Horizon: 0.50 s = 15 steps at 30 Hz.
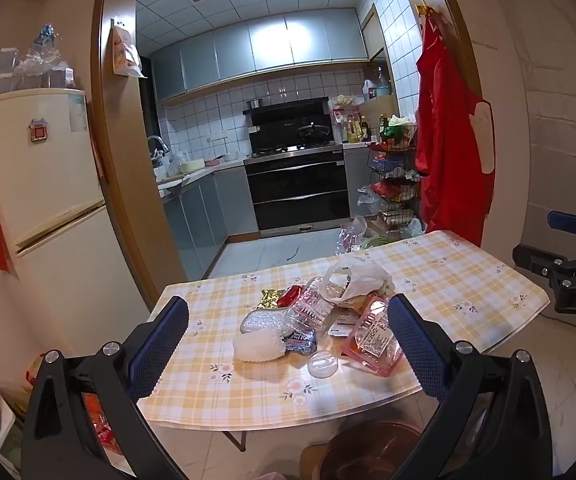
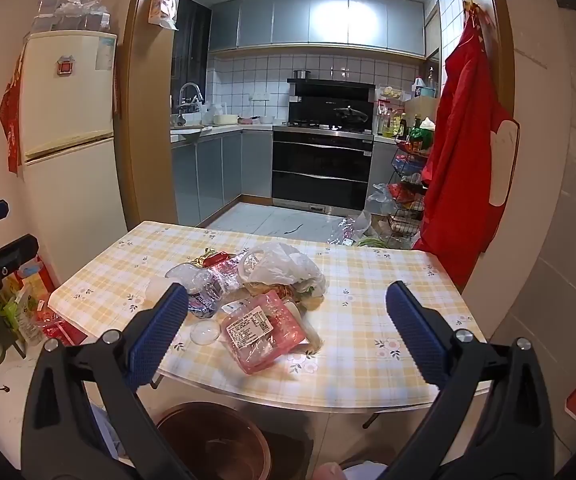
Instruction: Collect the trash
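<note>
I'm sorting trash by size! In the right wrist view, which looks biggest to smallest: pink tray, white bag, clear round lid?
1. Crumpled white plastic bag and pink plastic food tray: alike; the tray lies nearer.
2. Small clear round plastic lid.

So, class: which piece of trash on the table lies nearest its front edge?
The pink plastic tray with the printed label; everything else sits farther back.

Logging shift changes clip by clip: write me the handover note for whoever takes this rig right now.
Left gripper: open, empty, short of the table.
Right gripper: open, empty, likewise.
Trash sits heaped mid-table: pink tray, crushed clear bottle, white plastic bag, round clear lid, white foam sleeve.
Brown bin stands on the floor below the near edge.
Done: nothing picked, it seems.
Left: all of it.
</note>
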{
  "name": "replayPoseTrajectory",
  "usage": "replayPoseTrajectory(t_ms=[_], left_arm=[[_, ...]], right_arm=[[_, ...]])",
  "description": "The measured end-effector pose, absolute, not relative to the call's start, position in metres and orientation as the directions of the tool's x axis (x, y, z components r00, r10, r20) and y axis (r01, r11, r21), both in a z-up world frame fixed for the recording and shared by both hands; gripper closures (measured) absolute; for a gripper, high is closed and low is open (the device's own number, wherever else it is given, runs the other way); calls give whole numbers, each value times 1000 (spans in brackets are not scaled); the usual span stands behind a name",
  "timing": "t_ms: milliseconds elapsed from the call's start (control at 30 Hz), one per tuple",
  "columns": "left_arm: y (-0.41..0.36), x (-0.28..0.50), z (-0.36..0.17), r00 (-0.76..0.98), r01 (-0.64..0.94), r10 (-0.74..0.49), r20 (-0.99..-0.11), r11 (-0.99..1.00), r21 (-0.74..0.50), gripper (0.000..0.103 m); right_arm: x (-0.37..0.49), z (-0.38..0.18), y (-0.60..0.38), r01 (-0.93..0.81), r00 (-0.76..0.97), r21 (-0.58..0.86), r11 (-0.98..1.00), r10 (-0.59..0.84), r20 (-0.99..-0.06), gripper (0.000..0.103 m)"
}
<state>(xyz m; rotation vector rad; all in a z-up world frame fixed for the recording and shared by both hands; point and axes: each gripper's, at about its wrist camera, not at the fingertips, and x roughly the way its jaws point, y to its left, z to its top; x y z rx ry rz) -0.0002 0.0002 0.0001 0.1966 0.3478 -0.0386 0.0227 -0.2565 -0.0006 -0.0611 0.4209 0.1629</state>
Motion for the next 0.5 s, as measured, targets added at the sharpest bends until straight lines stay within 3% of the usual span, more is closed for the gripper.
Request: replayPoseTrajectory(t_ms=[500], left_arm=[[1, -2, 1, 939, 76, -13, -343, 982, 171, 5]], right_arm=[[18, -1, -256, -164, 904, -22, 986, 141, -404, 6]])
